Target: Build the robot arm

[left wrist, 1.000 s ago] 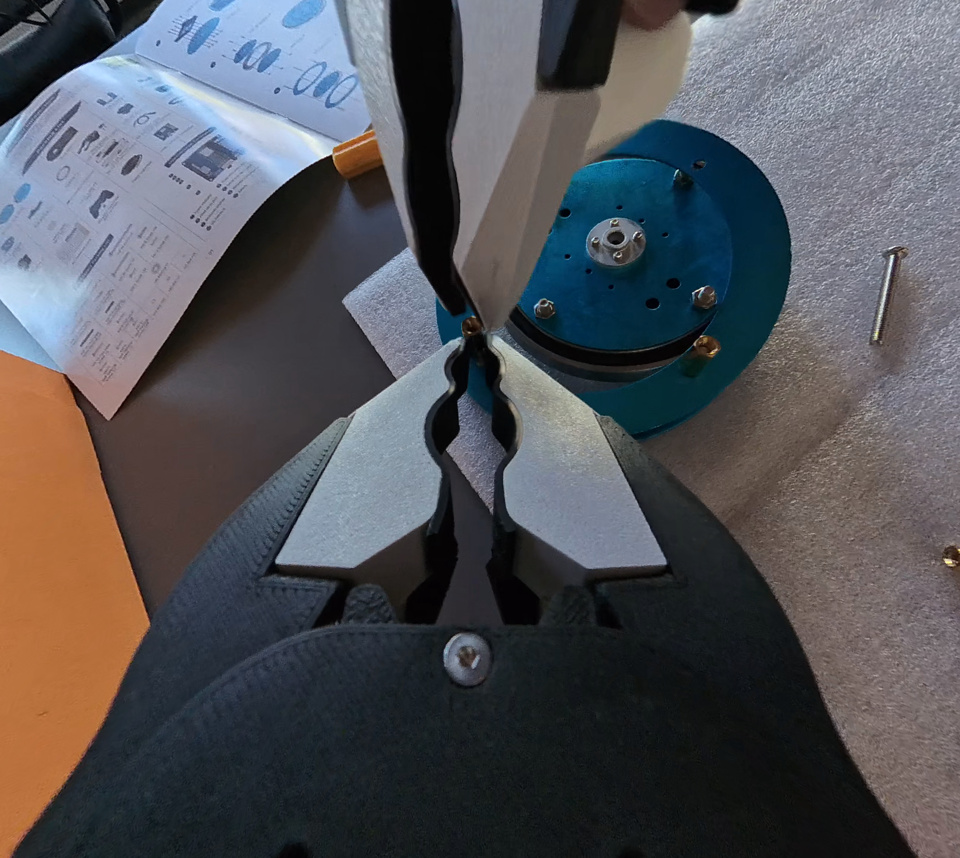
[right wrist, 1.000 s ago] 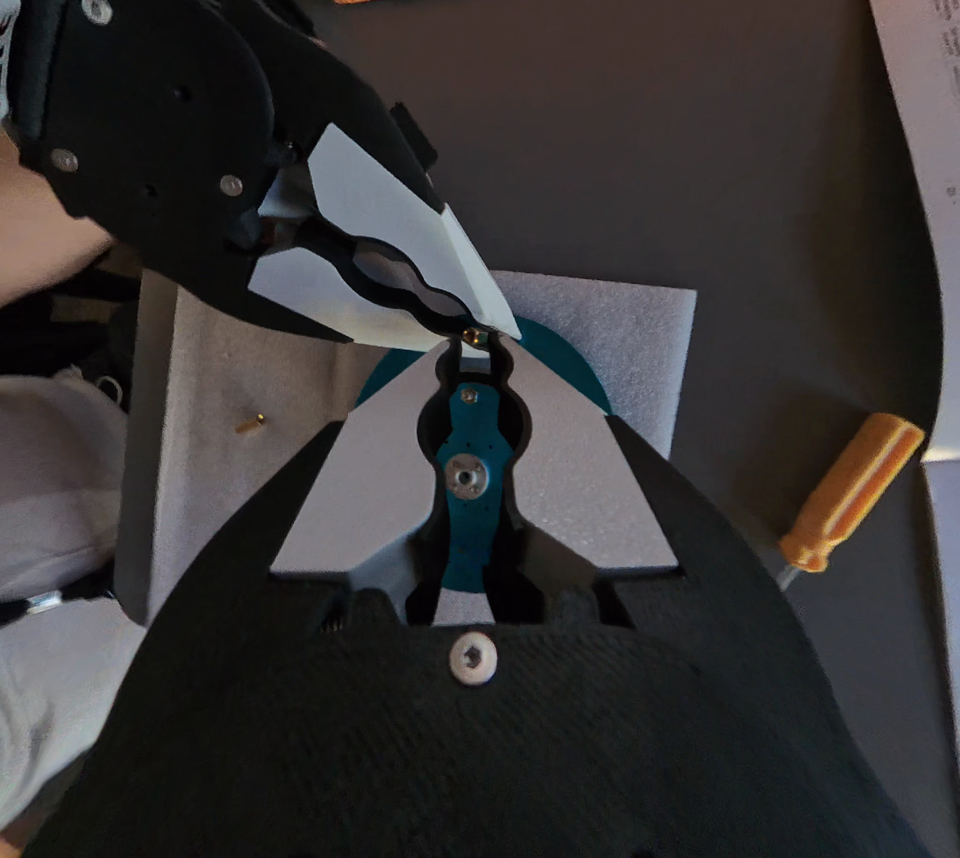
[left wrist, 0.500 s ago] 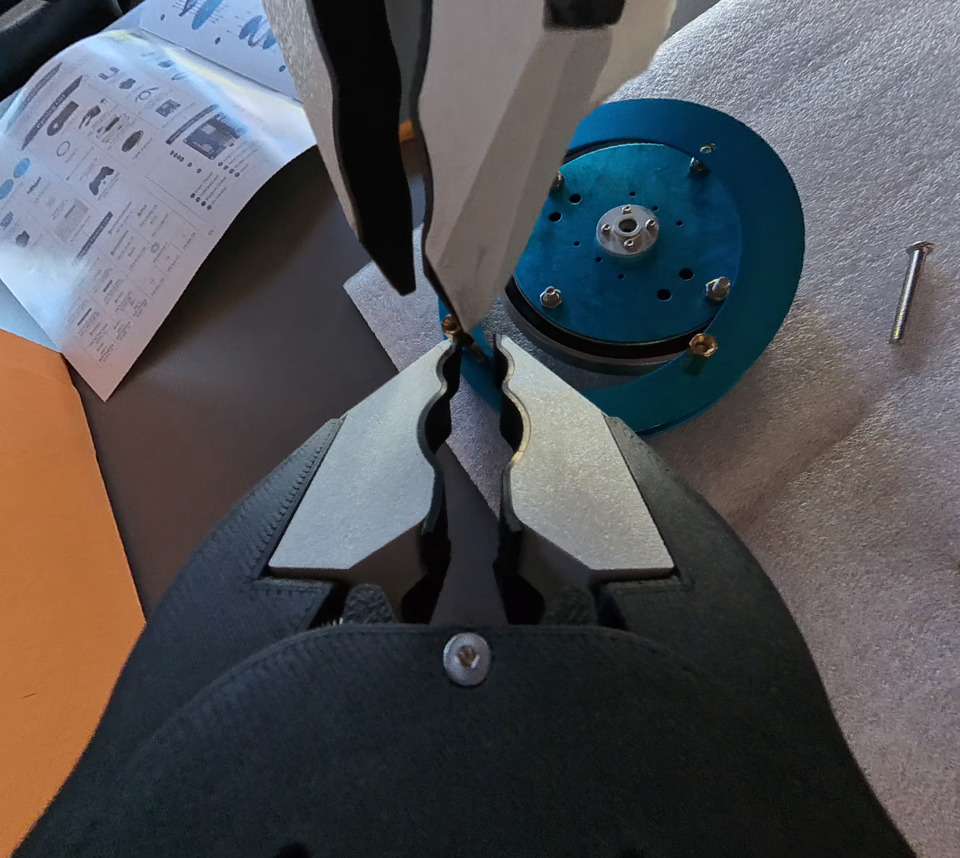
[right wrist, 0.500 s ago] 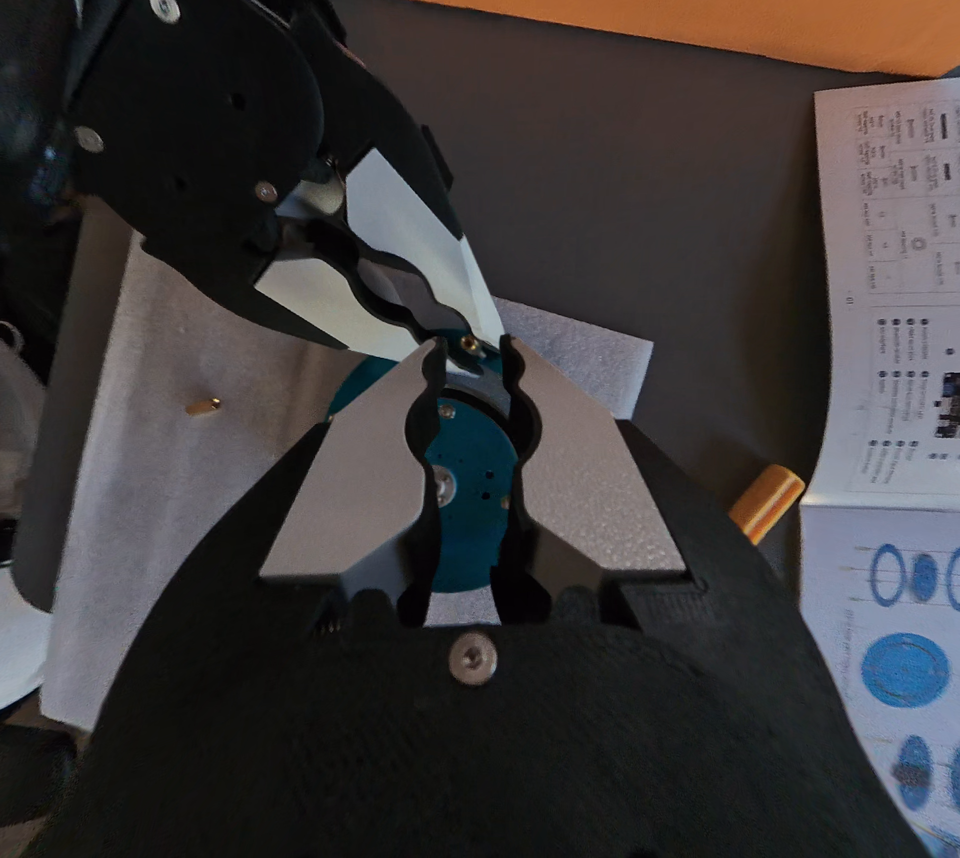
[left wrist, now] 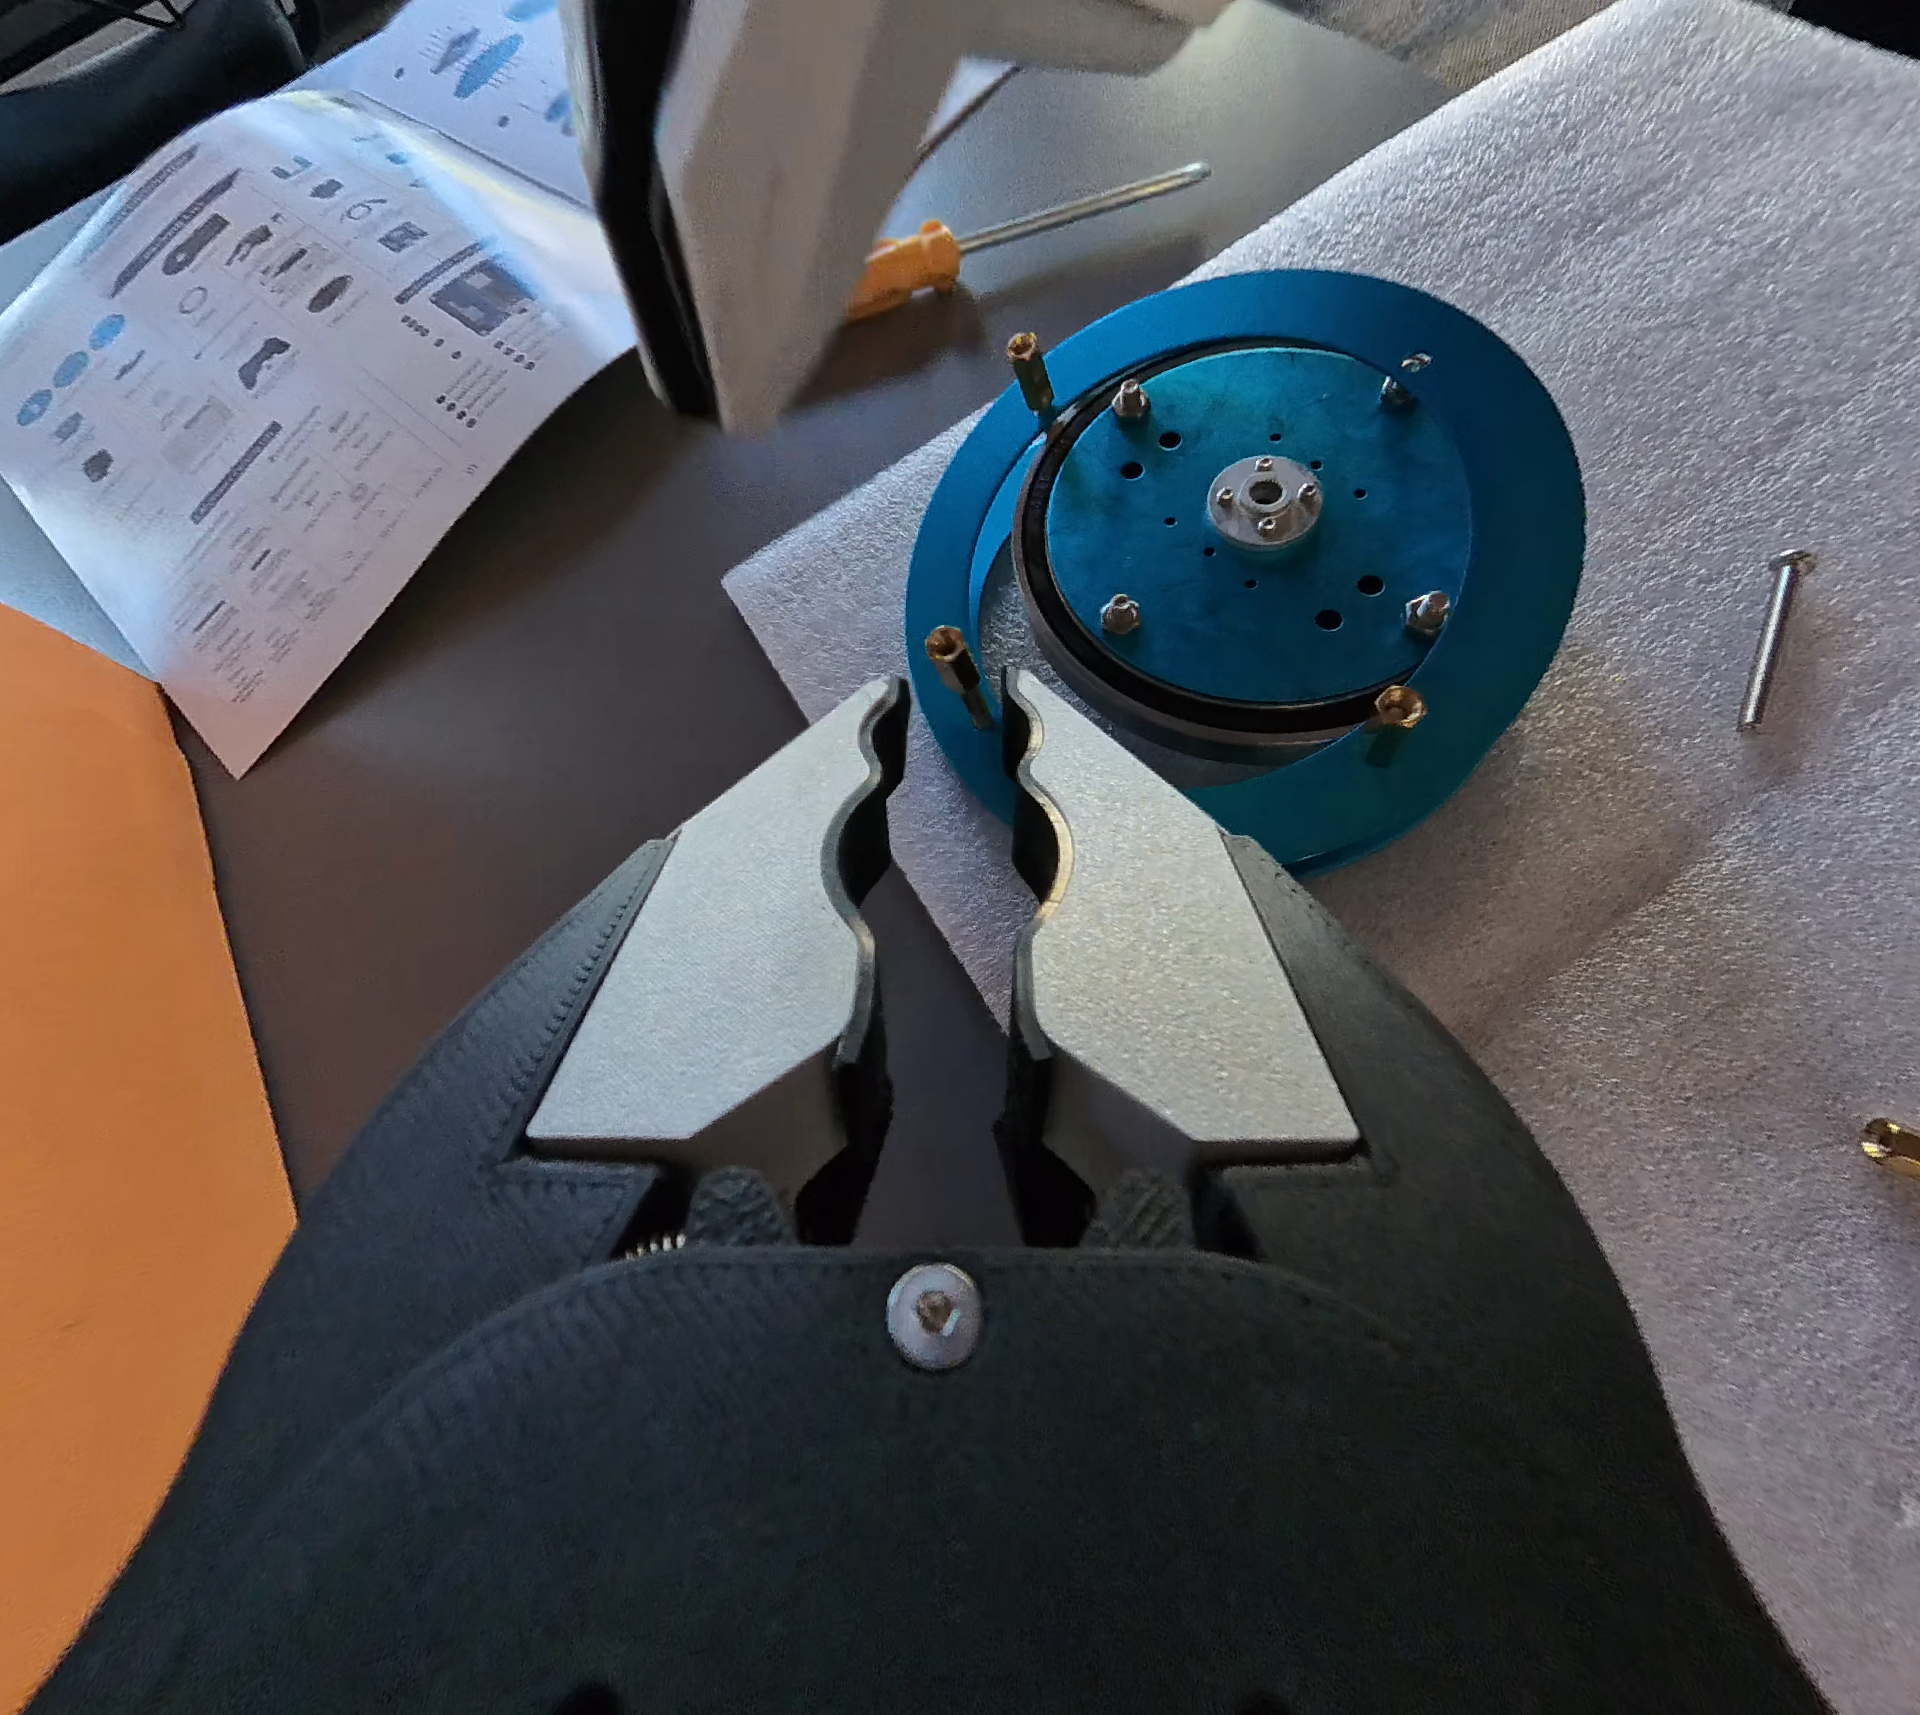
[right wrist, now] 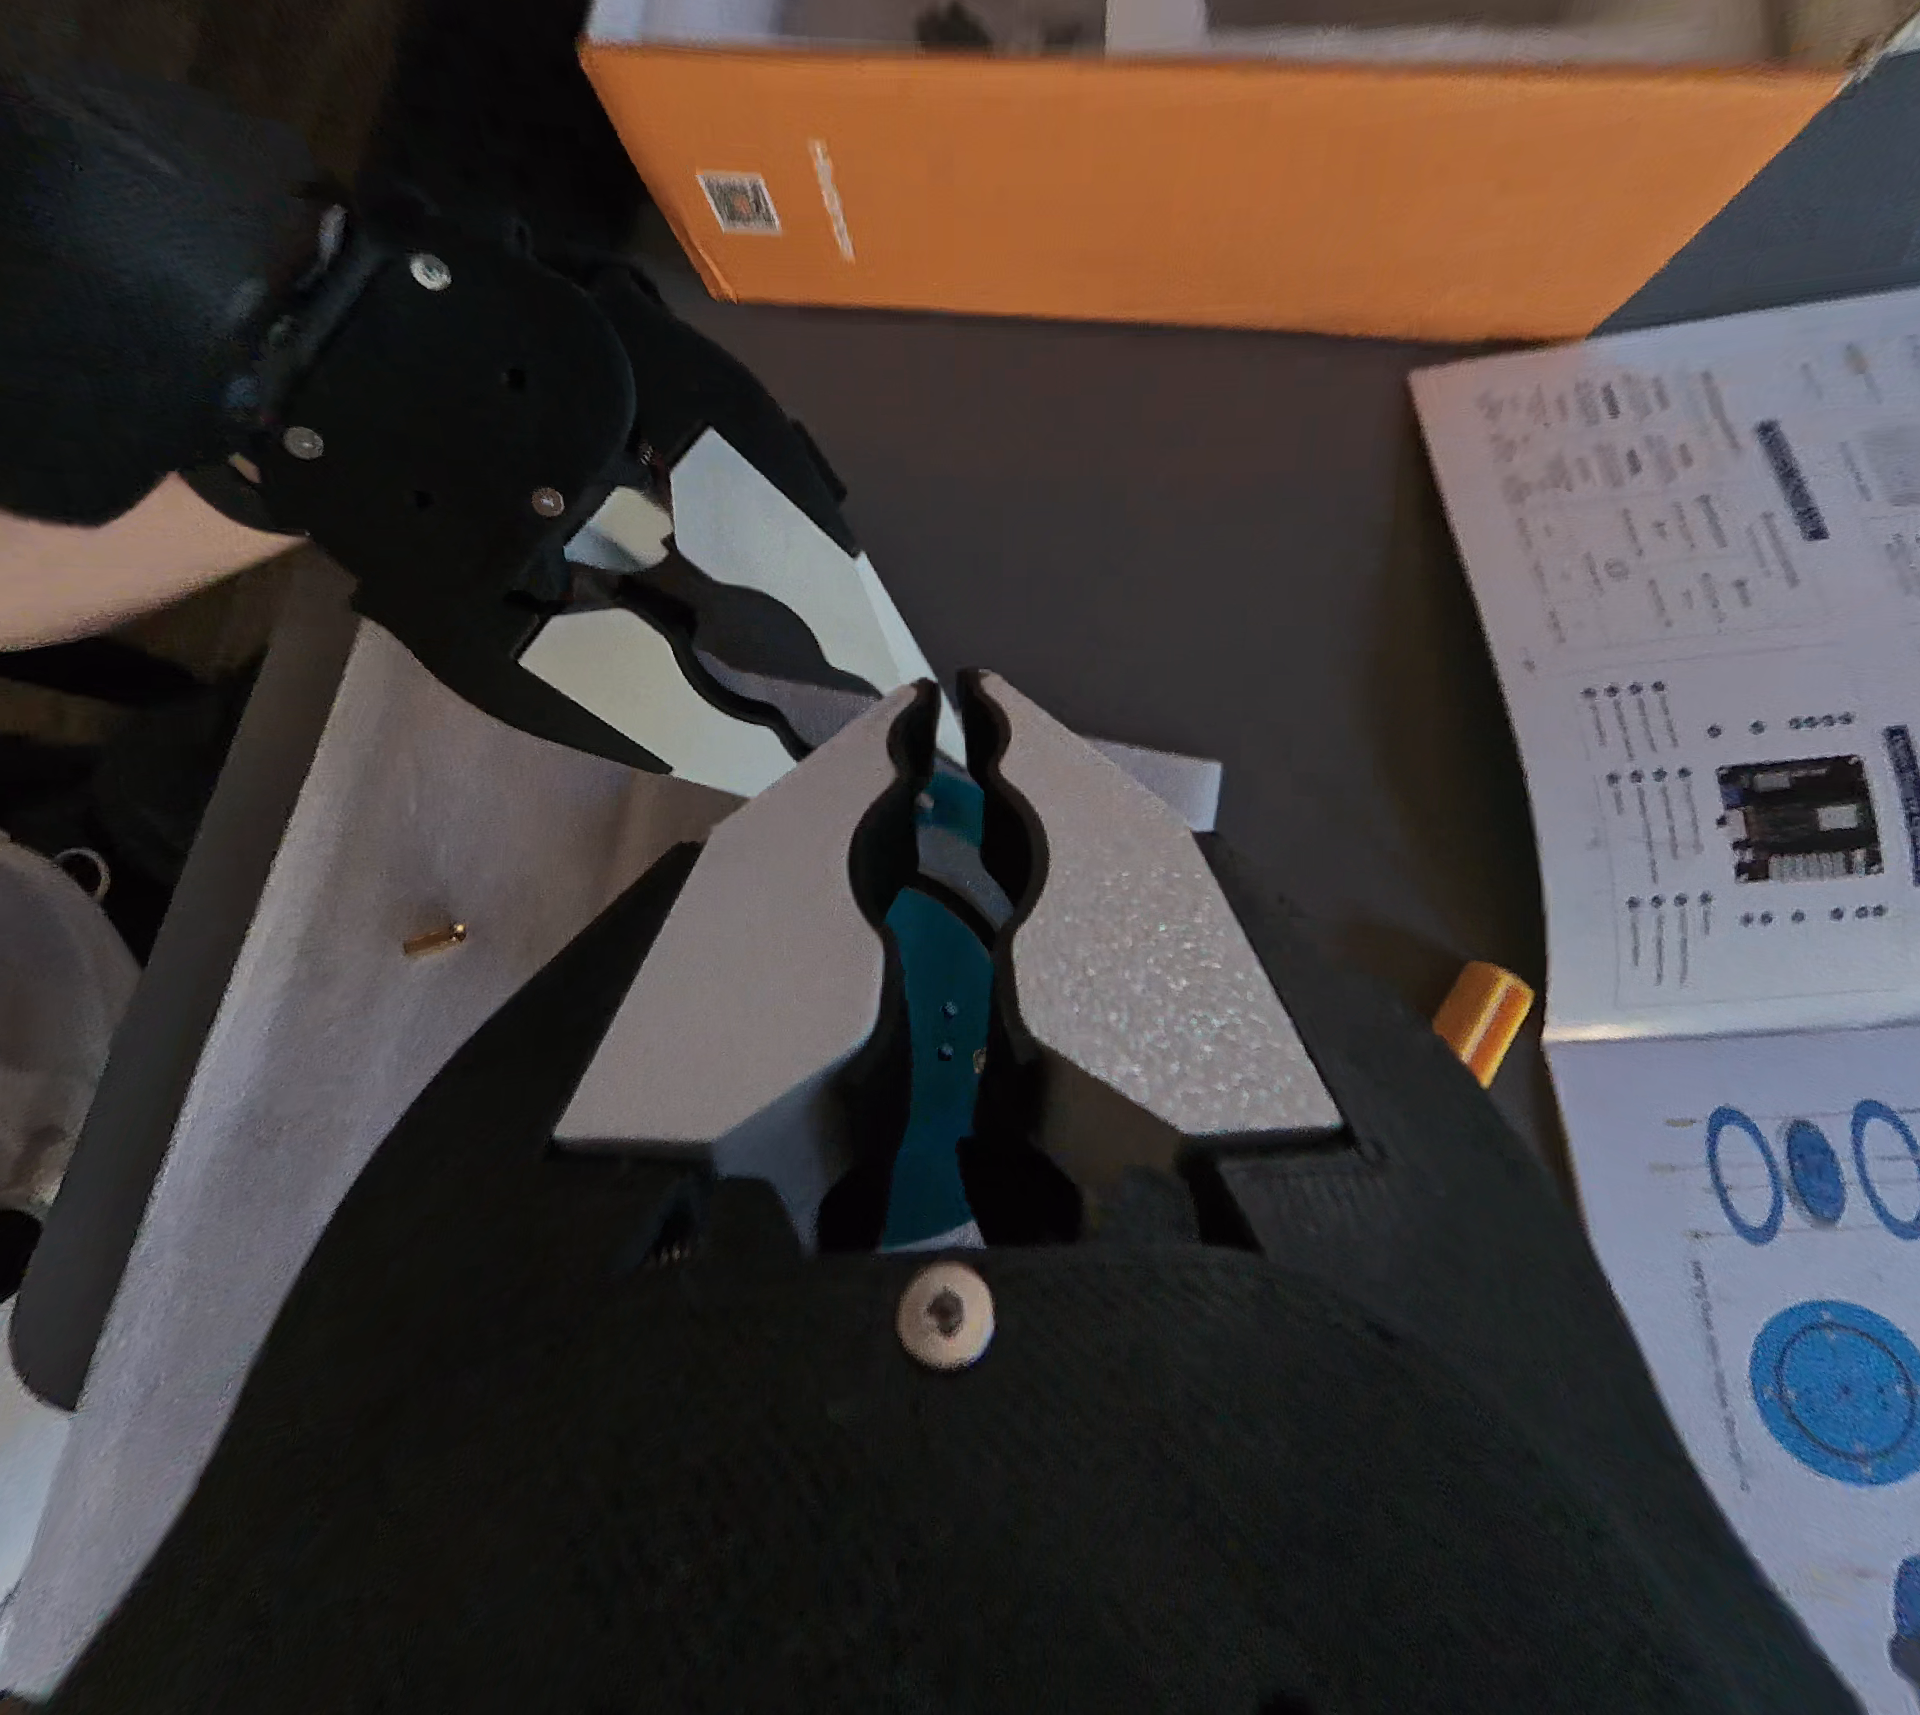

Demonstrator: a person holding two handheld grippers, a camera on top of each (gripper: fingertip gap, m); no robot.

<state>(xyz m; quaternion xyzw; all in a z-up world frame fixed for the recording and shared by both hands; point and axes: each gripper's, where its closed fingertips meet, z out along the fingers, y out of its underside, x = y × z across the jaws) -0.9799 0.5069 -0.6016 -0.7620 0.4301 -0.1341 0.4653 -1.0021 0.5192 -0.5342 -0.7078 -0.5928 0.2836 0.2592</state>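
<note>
From the left wrist camera we see the left gripper [left wrist: 951, 699] with its matte grey, wavy-edged fingers apart and holding nothing; a brass standoff [left wrist: 958, 668] stands upright just ahead of the gap, at the near rim of a blue anodised metal ring [left wrist: 1527, 512]. Inside the ring sits a blue perforated disc [left wrist: 1257, 522] with a silver hub, on dimpled white foam sheet [left wrist: 1558, 990]. To the right of the fingers lie a steel screw [left wrist: 1768, 639] and a loose brass standoff [left wrist: 1893, 1151]. Ahead and to the left the right gripper [left wrist: 727, 408] hangs tip-down and blurred, beside an orange-handled screwdriver [left wrist: 1023, 231] and a glossy printed sheet [left wrist: 281, 377].

From the right wrist camera we find the right gripper [right wrist: 951, 694] with its fingertips nearly together, a thin slit between them and nothing clamped. It points down over the blue disc [right wrist: 940, 990]. The left gripper [right wrist: 831, 720] reaches in from the left, angled, its jaws apart. Beyond stands an orange cardboard box [right wrist: 1195, 190].
</note>
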